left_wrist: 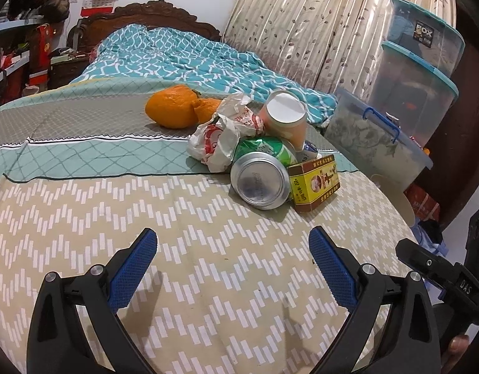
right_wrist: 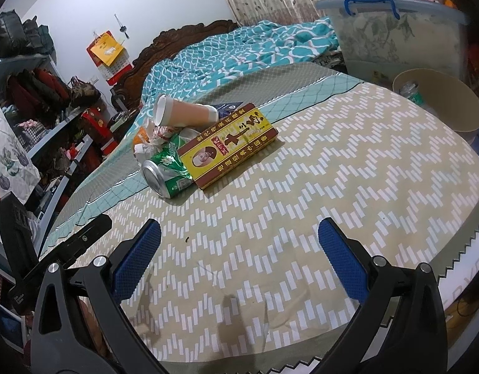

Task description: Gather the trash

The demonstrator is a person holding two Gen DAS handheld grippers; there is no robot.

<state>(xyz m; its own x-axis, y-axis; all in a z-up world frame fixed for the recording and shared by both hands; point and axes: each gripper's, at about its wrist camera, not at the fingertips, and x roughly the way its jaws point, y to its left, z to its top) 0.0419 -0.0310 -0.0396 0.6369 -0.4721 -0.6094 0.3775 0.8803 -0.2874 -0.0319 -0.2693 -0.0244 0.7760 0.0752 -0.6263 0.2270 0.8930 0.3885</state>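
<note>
My left gripper (left_wrist: 232,251) is spread wide over the bedspread (left_wrist: 83,224), nothing in it. Same on my right gripper (right_wrist: 239,243): wide open, holding nothing. The green can (left_wrist: 259,177) lies on its side, base toward me. Touching it: the yellow box (left_wrist: 314,182) to its right, crumpled wrapper (left_wrist: 220,137) behind-left, paper cup (left_wrist: 286,118) behind, orange (left_wrist: 174,110) beyond.

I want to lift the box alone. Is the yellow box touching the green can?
Touching. In the right wrist view the yellow box leans on the green can with no gap between them; the left wrist view shows the same.
</note>
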